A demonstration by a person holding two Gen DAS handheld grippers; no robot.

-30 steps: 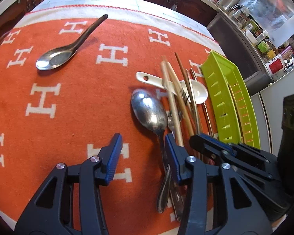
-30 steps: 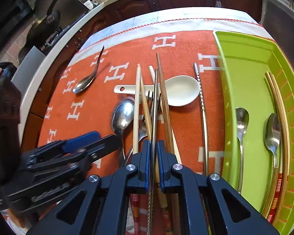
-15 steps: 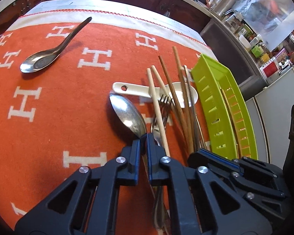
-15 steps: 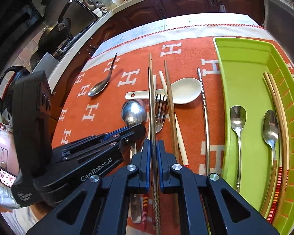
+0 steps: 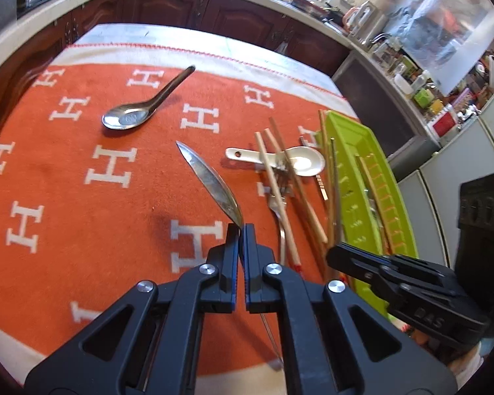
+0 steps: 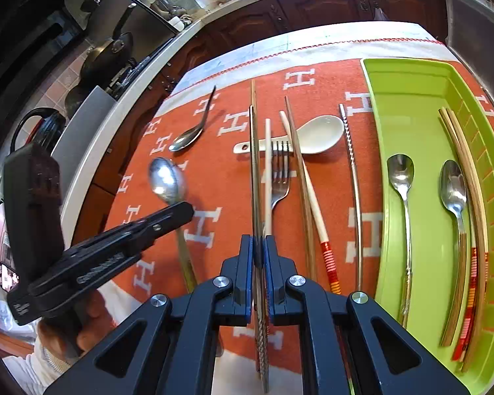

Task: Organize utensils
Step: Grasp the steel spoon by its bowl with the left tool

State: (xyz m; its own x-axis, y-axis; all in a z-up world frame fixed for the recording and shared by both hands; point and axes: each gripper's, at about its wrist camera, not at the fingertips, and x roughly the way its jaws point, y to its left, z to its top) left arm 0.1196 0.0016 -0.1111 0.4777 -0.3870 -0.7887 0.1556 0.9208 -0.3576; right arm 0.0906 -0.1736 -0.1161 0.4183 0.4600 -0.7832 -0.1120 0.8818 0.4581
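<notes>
Left claw (image 5: 241, 230) clamped on steel spoon (image 5: 210, 177) neck, bowl edge-on toward 11 o'clock, clear of orange cloth (image 5: 82, 230) on desk. Right claw (image 6: 259, 243) clamped on metal chopstick (image 6: 254, 171), tip at 12 o'clock. Advice: keep both level, carry toward green tray (image 6: 411, 75) at 3 o'clock, lower lengthwise before releasing. Tray count: two spoons, about three chopsticks. Cloth: fork, white spoon, dark-handled spoon, roughly four chopsticks.

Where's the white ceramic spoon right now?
The white ceramic spoon lies crosswise on the orange cloth left of the green tray, under the fork's tines and loose chopsticks.
</notes>
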